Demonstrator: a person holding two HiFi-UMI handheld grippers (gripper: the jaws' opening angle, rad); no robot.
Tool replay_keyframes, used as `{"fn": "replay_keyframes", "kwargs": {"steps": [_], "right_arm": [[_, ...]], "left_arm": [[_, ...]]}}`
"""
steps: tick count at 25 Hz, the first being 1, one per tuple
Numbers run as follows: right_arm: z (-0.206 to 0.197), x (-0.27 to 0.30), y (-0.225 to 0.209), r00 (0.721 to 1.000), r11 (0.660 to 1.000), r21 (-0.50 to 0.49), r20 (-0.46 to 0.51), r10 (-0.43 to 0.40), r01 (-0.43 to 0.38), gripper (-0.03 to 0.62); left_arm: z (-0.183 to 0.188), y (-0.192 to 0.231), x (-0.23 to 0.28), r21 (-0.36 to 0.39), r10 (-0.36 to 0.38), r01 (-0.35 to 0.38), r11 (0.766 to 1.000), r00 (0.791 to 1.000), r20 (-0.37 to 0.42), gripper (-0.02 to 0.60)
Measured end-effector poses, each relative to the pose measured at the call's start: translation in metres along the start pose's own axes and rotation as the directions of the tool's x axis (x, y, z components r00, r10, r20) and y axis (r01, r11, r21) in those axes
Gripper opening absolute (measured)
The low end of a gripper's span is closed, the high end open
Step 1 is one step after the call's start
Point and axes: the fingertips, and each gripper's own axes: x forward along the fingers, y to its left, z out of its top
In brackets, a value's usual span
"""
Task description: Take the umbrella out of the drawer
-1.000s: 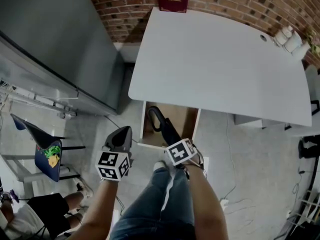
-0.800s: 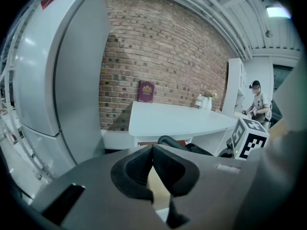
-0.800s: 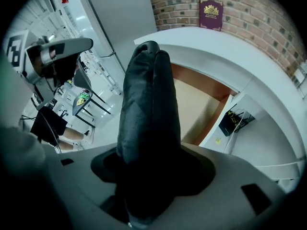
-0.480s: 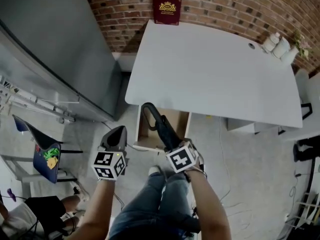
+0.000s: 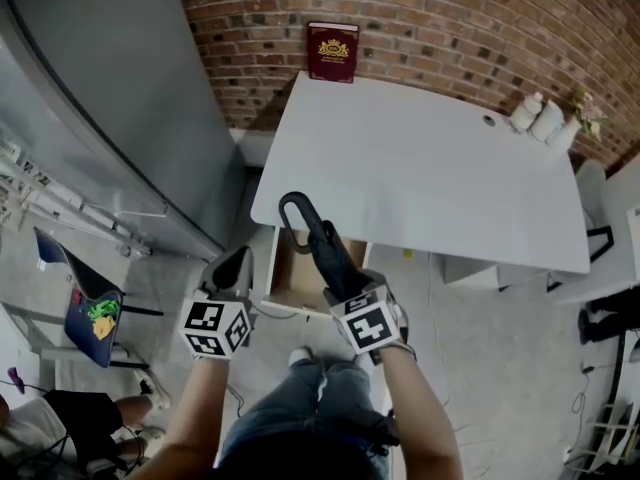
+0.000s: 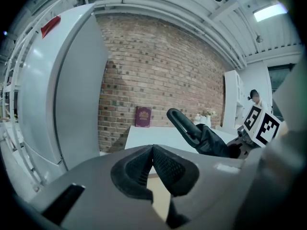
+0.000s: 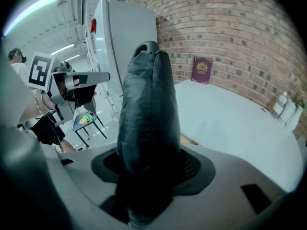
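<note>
A folded black umbrella [image 5: 322, 240] with a hooked handle sticks up at a slant over the white table's [image 5: 430, 168] front edge, its lower end in my right gripper [image 5: 340, 288]. The right gripper view shows the umbrella [image 7: 148, 109] filling the space between the pads, and the right gripper [image 7: 148, 174] is shut on it. The open wooden drawer [image 5: 292, 280] lies below the tabletop, behind the umbrella. My left gripper [image 5: 232, 270] hangs left of the drawer, shut on nothing; its pads [image 6: 165, 164] meet at the tip. From there the umbrella [image 6: 204, 138] shows to the right.
A red book [image 5: 332, 52] leans on the brick wall at the table's far edge. White bottles [image 5: 537, 118] stand at the far right corner. A tall grey cabinet [image 5: 110, 98] is on the left, with a small chair [image 5: 92, 313] and a seated person [image 5: 60, 433] lower left.
Both grippers have risen. The umbrella has come up out of the drawer with the right gripper, and its handle now reaches over the table's front edge.
</note>
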Motion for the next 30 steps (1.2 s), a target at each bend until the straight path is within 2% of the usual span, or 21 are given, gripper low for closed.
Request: {"fn": "replay_keyframes", "kwargs": {"steps": [5,9,12,16,19,24,27,30], "right_arm": [[0.041,-0.037,-0.011,0.990,1.000,0.007,0.140,-0.013,0.013,0.249],[0.063,-0.067,-0.025,0.964,0.998,0.012,0.259,-0.055,0.053,0.249],[0.071,-0.086,-0.032,0.945,0.998,0.047,0.321,-0.056,0.044,0.249],[0.082,-0.110,-0.035,0.910,0.995,0.102,0.414,-0.033,-0.010,0.249],[0.094,-0.129,-0.031,0.869,0.995,0.098,0.494,-0.019,-0.034,0.249],[0.110,-0.162,-0.028,0.812,0.999,0.031,0.582,-0.041,0.028,0.250],[0.111,-0.175,-0.033,0.793,0.998,0.037,0.606,-0.065,0.053,0.250],[0.111,-0.186,-0.042,0.785,0.994,0.045,0.610,-0.106,0.099,0.250]], "left_arm": [[0.039,-0.009,-0.006,0.005,0.009,-0.010,1.000,0.997,0.073,-0.003],[0.058,-0.017,-0.009,0.014,0.012,-0.014,1.000,0.994,0.112,-0.003],[0.069,-0.025,-0.009,0.017,0.010,-0.013,1.000,0.991,0.132,-0.003],[0.082,-0.036,-0.008,0.033,0.002,-0.007,0.999,0.989,0.148,-0.003],[0.090,-0.040,-0.008,0.042,-0.003,-0.003,0.999,0.987,0.159,-0.003],[0.105,-0.052,-0.008,0.061,-0.013,0.002,0.998,0.983,0.181,-0.003],[0.116,-0.060,-0.011,0.076,-0.020,0.005,0.997,0.979,0.201,-0.003],[0.127,-0.069,-0.015,0.113,-0.038,0.012,0.993,0.974,0.225,-0.003]]}}
